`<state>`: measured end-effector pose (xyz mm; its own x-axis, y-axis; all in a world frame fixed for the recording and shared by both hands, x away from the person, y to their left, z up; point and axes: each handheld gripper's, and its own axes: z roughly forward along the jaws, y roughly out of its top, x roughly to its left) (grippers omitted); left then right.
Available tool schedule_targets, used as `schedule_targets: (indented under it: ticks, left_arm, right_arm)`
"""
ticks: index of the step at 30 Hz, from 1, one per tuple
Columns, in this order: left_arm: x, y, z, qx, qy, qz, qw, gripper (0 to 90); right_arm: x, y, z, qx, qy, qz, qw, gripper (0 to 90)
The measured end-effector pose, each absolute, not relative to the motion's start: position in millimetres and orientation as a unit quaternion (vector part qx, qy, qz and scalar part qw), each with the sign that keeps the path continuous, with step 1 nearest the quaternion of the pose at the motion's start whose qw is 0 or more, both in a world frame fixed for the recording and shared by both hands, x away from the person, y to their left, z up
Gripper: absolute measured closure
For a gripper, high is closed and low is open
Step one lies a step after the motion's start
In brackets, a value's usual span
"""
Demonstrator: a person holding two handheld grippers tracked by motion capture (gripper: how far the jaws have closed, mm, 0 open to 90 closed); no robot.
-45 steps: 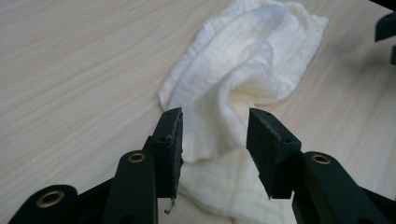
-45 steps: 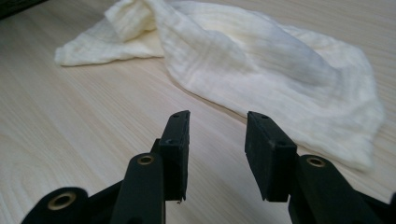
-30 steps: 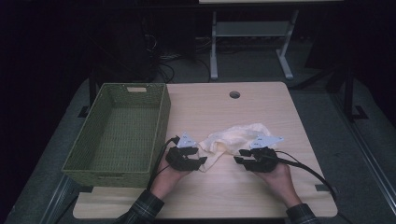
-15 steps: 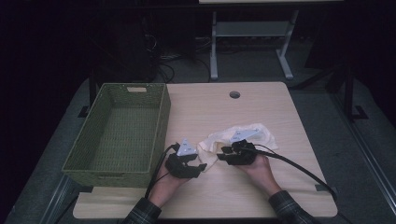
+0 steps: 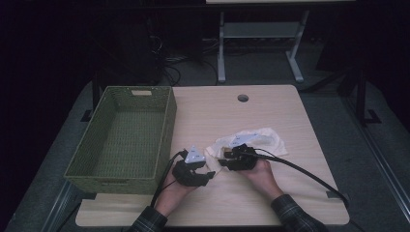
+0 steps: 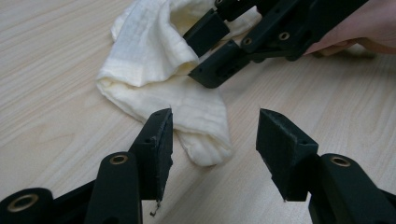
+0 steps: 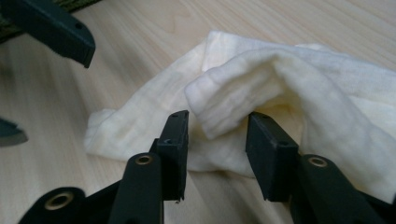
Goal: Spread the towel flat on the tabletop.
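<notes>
A cream cloth lies crumpled on the wooden table, right of centre. My right gripper is at the cloth's left end, pointing left. In the right gripper view, its jaws are closed on a raised fold of the cloth. My left gripper sits just left of it, near the table's front. Its jaws stand open above the table with nothing between the pads, and a corner of the cloth lies just beyond them. The right gripper pinches the cloth further off in that view.
A green woven basket stands on the table's left side, close to my left hand. A cable hole is at the table's back. The right gripper's cable trails to the right front edge.
My right hand has moved left toward the left gripper, drawing the cloth's edge along so the cloth folds over itself. The left hand has barely moved.
</notes>
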<state>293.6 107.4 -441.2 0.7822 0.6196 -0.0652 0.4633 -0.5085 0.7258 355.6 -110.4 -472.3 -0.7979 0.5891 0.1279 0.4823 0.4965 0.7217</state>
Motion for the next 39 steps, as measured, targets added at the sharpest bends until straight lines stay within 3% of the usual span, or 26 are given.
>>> schedule_targets:
  ticks: [4,8,24,39]
  left_arm:
    - [294,107,-442,0.862,0.316,0.102,0.382,45.4]
    - [294,107,-442,0.862,0.316,0.103,0.382,45.4]
    - [298,104,-441,0.864,0.310,0.106,0.382,45.4]
    - [307,92,-440,0.866,0.299,0.100,0.387,45.4]
  right_arm:
    - [358,-111,-471,0.315,0.863,0.388,0.077,78.6]
    - [353,-115,-467,0.306,0.865,0.387,0.086,84.7]
    - [325,-181,-437,0.318,0.853,0.401,0.106,86.1]
    - [289,-250,-432,0.353,0.835,0.400,0.134,86.2]
